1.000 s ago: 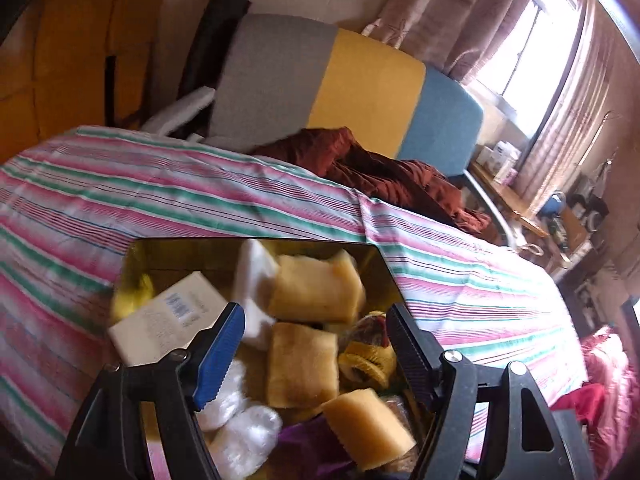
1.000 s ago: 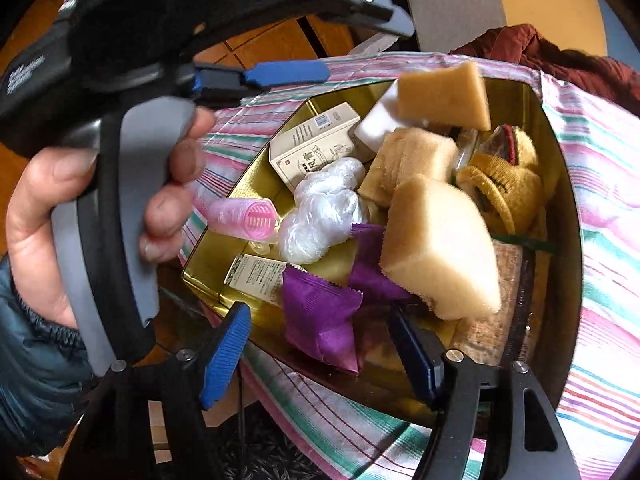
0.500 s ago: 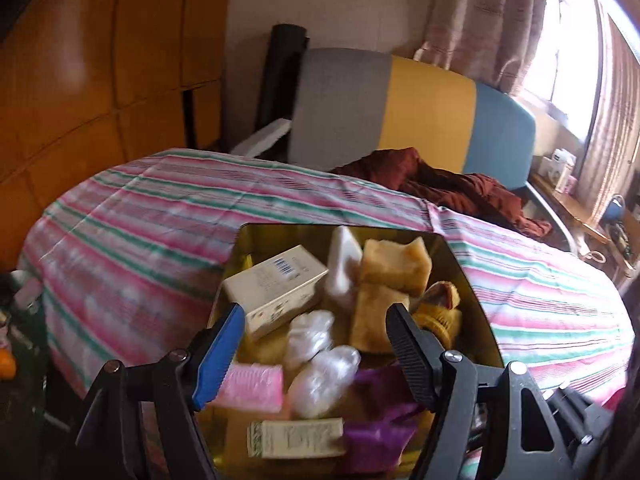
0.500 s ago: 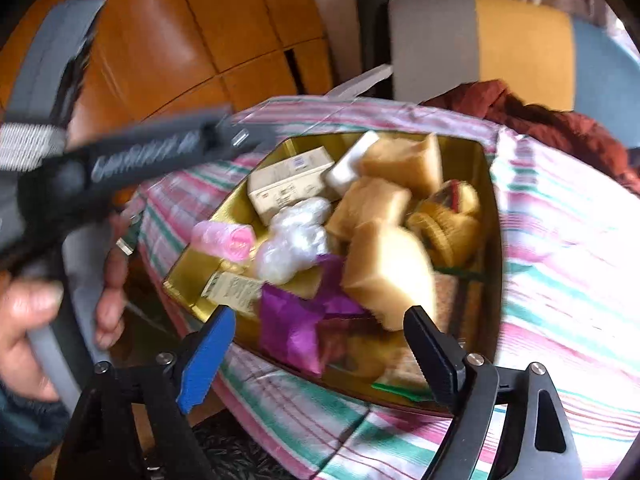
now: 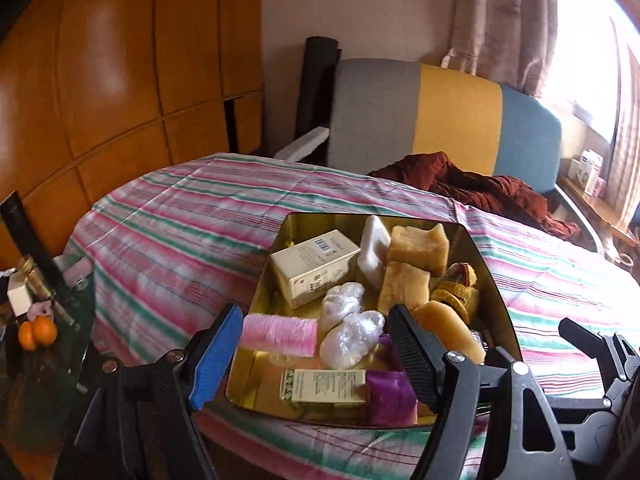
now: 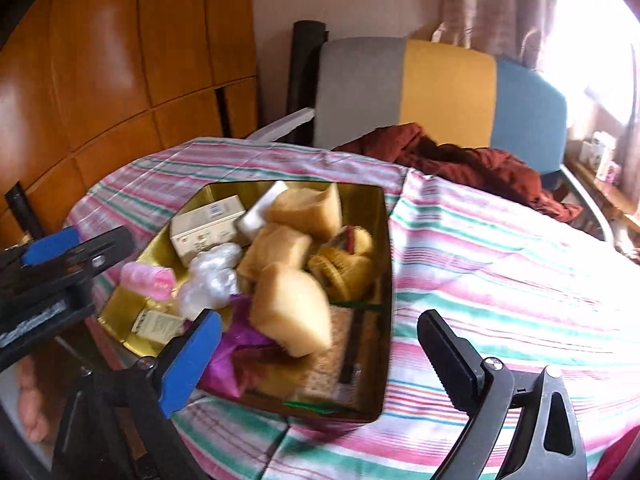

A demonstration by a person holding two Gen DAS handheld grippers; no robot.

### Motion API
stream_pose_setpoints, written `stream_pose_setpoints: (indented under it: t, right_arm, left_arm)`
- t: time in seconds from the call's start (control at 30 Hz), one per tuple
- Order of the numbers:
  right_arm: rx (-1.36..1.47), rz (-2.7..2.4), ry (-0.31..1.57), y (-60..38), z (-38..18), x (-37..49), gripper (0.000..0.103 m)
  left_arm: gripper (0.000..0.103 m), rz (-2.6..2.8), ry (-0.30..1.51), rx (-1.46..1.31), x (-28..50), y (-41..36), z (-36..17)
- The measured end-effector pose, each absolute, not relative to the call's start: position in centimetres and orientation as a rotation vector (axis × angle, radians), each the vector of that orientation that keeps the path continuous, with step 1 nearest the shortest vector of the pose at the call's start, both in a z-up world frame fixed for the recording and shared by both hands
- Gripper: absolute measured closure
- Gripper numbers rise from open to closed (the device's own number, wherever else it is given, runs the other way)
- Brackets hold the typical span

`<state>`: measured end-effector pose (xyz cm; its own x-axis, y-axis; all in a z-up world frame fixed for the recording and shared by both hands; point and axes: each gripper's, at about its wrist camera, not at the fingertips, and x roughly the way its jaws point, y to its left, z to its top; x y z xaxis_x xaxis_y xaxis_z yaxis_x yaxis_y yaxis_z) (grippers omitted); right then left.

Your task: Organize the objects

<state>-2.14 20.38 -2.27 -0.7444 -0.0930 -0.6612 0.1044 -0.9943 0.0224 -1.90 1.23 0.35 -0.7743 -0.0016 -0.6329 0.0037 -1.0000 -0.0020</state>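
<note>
Both grippers backed off since a second ago, so now the whole tin (image 5: 280,248) shows on the striped desk (image 5: 180,216). My left (image 5: 316,344) and right (image 6: 320,344) fingers are spread, holding nothing. Sponges (image 5: 418,242), boxes (image 5: 314,264), roller (image 5: 280,330) all sit jumbled inside; can't say if that's sorted.

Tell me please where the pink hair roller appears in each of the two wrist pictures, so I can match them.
Left wrist view: the pink hair roller lies low and left of centre, on the near left of the gold tin, beside the blue pad.
Right wrist view: the roller is at middle left, near the tin's left edge.
Shared landmark: the cream box behind the roller.
</note>
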Motion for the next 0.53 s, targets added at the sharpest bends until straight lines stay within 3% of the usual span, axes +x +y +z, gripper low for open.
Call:
stream_pose_setpoints:
  t: [0.23,0.37,0.53]
  right_arm:
    - [1.091,-2.824,-0.001,20.6,-3.0,-2.2,0.003]
    - [1.099,-2.815,0.005,20.2,-3.4,-2.2,0.003]
    - [1.095,-2.821,0.003,20.1,-3.4,-2.1,0.003]
  left_arm:
    - [0.027,-2.93,0.039,1.046,-1.1,0.3,-0.4]
    - [0.036,-2.928,0.001,0.977,-0.6,0.2,-0.3]
    - [0.036,-2.927,0.028,0.982,-0.6,-0.1,-0.1]
